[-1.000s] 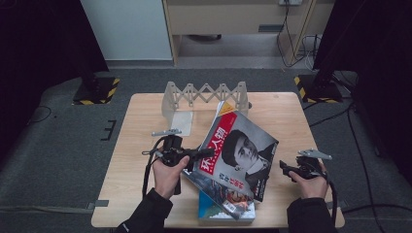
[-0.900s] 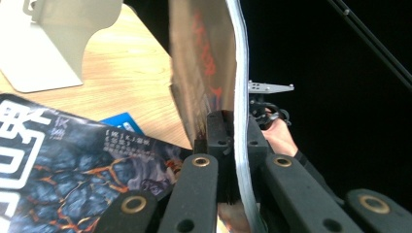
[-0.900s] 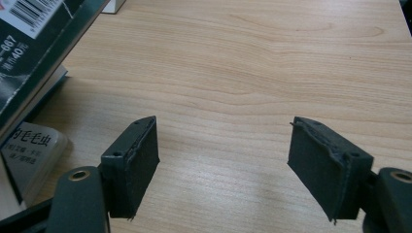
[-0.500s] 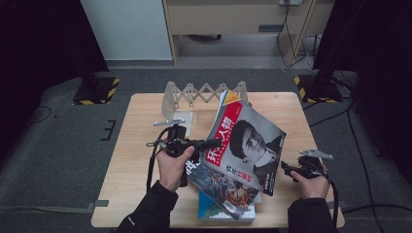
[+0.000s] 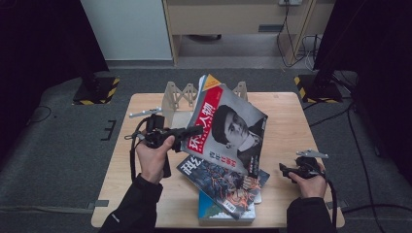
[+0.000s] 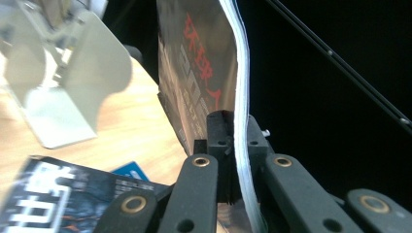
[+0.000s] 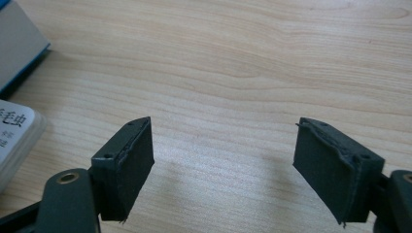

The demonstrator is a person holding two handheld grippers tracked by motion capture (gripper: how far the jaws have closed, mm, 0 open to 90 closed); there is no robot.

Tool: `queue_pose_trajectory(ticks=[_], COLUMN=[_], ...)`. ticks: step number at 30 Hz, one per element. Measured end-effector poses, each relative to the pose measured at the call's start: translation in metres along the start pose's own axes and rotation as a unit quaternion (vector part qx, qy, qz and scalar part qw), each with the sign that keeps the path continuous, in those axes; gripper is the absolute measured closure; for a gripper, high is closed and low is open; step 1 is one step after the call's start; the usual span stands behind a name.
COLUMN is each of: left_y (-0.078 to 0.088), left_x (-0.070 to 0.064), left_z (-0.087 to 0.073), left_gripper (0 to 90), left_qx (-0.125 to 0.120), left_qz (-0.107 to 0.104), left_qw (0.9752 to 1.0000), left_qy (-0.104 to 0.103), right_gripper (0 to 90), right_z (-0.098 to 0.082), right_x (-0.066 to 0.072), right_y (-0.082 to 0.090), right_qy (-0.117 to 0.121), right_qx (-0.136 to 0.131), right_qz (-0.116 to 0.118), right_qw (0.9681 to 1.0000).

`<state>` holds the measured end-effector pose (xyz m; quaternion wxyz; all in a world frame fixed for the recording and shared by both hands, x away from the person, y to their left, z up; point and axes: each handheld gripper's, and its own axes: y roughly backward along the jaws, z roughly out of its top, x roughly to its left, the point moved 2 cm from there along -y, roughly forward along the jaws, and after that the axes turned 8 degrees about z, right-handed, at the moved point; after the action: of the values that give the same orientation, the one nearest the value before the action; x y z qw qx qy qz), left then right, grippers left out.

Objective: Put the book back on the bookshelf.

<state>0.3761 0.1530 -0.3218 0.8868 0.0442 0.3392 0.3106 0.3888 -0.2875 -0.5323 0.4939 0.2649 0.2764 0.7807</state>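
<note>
- My left hand-held gripper is clamped on the left edge of a magazine with a red masthead and a black-and-white portrait on its cover. The magazine is lifted off the table and tilted up, its top leaning toward the wooden rack at the far side.
- In the left gripper view the same hand-held gripper has both jaws pressed onto the thin stack of pages, with the magazine standing almost upright.
- My right hand-held gripper rests near the table's right front, holding nothing. Its jaws have just been opening, and the right gripper view shows my right hand-held gripper with only bare wood between them.
- A dark illustrated magazine and a blue book lie stacked on the table below the lifted one.
- To do this step well, I judge I should keep the grip firm near the spine so the pages do not fan open, raise it clear of the stack, then square it to a rack slot before lowering.
- The rack's slots are largely hidden behind the lifted magazine, so I cannot tell which are free. The blue book is mostly covered, and the cover text is too small to read.
</note>
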Motion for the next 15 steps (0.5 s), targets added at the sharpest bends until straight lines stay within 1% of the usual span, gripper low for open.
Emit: queue_pose_trajectory(ticks=[6,9,10,11,12,15], left_y=[0.021,0.031,0.031,0.038,0.038,0.050], left_x=[0.010,0.014,0.014,0.017,0.017,0.023], left_z=[0.013,0.020,0.020,0.024,0.024,0.030], left_gripper=[85.8,85.8,85.8,85.8,85.8,85.8], left_qx=[-0.022,-0.035,-0.035,-0.042,-0.042,-0.051], left_qz=[0.014,0.023,0.023,0.029,0.029,0.045], left_qw=[0.9996,0.9991,0.9991,0.9987,0.9987,0.9977], left_qy=[0.007,0.007,0.007,0.007,0.007,0.009], right_gripper=[19.4,18.1,18.1,17.9,17.9,15.3], right_z=[-0.004,-0.007,-0.007,-0.007,-0.007,-0.008], right_x=[-0.001,-0.003,-0.003,-0.003,-0.003,-0.001], right_y=[-0.005,-0.007,-0.007,-0.008,-0.008,-0.009], right_qy=[0.004,0.004,0.004,0.007,0.007,0.018], right_qx=[0.018,0.033,0.033,0.034,0.034,0.036], right_qz=[0.000,-0.001,-0.001,-0.002,-0.002,-0.003], right_qw=[0.9998,0.9995,0.9995,0.9994,0.9994,0.9992])
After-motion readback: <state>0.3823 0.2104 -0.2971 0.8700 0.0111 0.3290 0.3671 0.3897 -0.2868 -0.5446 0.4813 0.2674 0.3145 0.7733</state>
